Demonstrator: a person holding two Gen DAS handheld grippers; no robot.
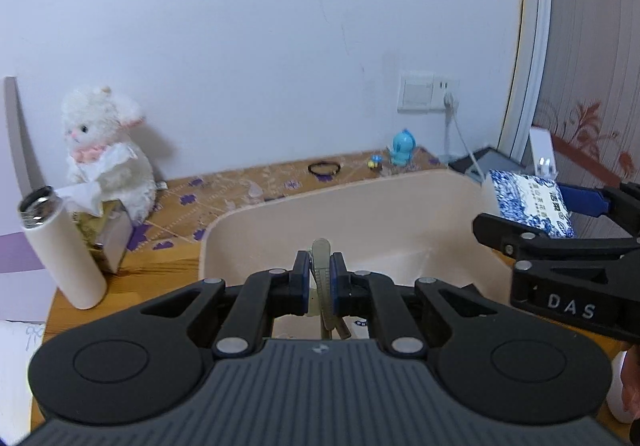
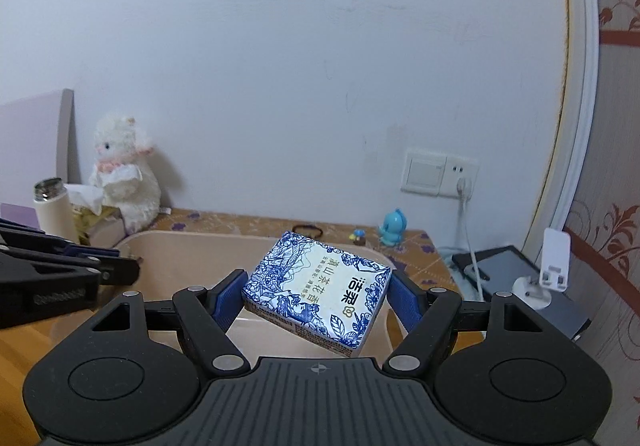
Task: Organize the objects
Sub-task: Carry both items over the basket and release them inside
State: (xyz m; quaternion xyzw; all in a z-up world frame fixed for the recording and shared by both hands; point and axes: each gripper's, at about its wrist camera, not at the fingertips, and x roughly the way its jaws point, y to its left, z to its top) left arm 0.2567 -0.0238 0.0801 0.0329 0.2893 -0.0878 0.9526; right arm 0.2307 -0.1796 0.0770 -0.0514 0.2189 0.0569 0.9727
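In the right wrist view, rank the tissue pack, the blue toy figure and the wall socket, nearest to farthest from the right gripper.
1. Tissue pack: clamped in the right gripper, over the beige bin.
2. Blue toy figure: on the table, behind the bin, to the right.
3. Wall socket: on the wall, above the toy.

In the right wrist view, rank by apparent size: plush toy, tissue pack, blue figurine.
1. Tissue pack, though it is nearest the camera, so partly inflated.
2. Plush toy.
3. Blue figurine.

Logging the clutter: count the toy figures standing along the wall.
3: white plush bunny at the left, blue cartoon figurine near the socket, tiny mushroom figure beside it. Others may be hidden.
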